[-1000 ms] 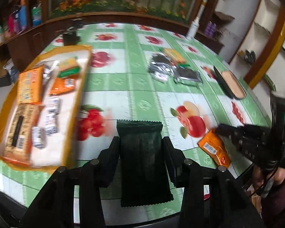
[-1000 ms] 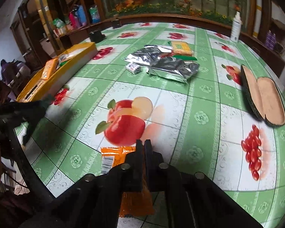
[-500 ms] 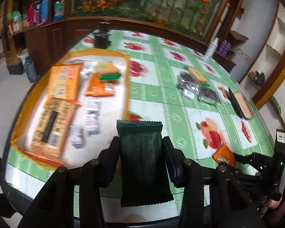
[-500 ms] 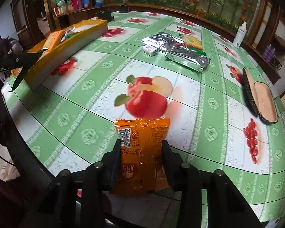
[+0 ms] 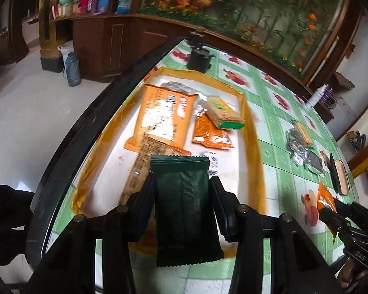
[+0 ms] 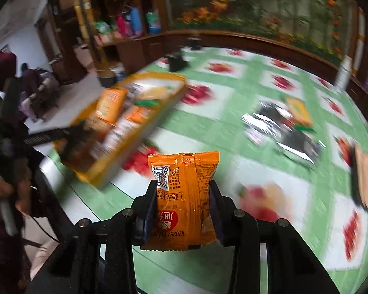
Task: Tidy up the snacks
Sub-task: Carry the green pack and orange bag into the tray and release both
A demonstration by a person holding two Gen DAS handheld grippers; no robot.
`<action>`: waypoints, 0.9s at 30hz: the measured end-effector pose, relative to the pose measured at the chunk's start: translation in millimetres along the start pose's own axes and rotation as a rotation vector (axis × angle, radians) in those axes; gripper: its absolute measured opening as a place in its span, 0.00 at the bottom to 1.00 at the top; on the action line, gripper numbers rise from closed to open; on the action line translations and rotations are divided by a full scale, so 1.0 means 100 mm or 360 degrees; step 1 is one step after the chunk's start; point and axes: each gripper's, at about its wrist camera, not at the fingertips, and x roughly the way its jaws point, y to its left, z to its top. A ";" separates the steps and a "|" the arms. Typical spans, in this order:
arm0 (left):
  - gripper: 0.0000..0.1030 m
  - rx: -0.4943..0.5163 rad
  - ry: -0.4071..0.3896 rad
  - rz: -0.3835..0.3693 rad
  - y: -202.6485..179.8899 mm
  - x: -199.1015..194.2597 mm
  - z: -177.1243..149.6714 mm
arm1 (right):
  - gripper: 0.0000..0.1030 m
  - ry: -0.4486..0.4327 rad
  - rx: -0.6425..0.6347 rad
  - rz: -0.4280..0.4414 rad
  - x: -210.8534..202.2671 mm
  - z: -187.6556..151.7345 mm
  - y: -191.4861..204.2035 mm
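Observation:
In the left wrist view my left gripper (image 5: 181, 180) is shut on a dark green snack packet (image 5: 184, 208), which hangs over the near end of the yellow tray (image 5: 254, 147). Inside the tray lie a big orange bag (image 5: 162, 120), a smaller orange packet (image 5: 211, 132), a yellow-and-green bar (image 5: 223, 112) and several small wrapped snacks. My right gripper (image 6: 183, 185) is shut on an orange snack packet (image 6: 184, 171) and holds it above the table. That packet (image 5: 325, 197) also shows at the far right of the left wrist view. The tray (image 6: 125, 161) is blurred at the left of the right wrist view.
Silver foil packets (image 6: 282, 127) and a yellow-green bar (image 6: 299, 110) lie on the green fruit-print tablecloth. An oval brown case (image 6: 365, 178) sits near the right edge. A black object (image 5: 198, 58) and a white bottle (image 5: 314, 98) stand at the far side. The table's black rim (image 5: 85, 127) runs just left of the tray.
My left gripper carried the green packet leftward until it hung over the tray. My right gripper went from shut above the orange packet to gripping it, then lifted it and swung left.

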 end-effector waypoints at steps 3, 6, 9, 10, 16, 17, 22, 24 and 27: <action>0.46 0.0009 0.0000 0.0039 0.02 0.08 0.05 | 0.41 -0.0001 -0.0045 0.0097 0.20 0.26 0.27; 0.62 0.0005 -0.0013 0.0061 0.06 0.09 0.06 | 0.41 0.0019 -0.0063 0.0175 0.44 0.49 0.50; 0.73 -0.0008 -0.0083 0.0077 0.12 0.01 0.06 | 0.41 0.0034 -0.0048 0.0226 0.64 0.64 0.61; 0.73 -0.0010 -0.0103 0.0097 0.14 -0.02 0.06 | 0.41 0.0040 -0.0040 0.0243 0.71 0.68 0.64; 0.73 -0.0027 -0.0162 0.0208 0.23 -0.15 0.03 | 0.45 0.0067 -0.0039 0.0249 1.06 0.84 0.82; 0.73 -0.0025 -0.0162 0.0229 0.24 -0.15 0.03 | 0.45 0.0064 -0.0040 0.0241 1.10 0.86 0.84; 0.73 0.0004 -0.0168 0.0327 0.23 -0.15 0.01 | 0.48 0.0063 -0.0065 0.0220 1.19 0.87 0.88; 0.74 0.0018 -0.0171 0.0358 0.21 -0.15 0.00 | 0.49 0.0067 -0.0074 0.0212 1.20 0.85 0.89; 0.74 0.0038 -0.0166 0.0364 0.17 -0.15 -0.01 | 0.49 0.0044 -0.0081 0.0197 1.16 0.83 0.88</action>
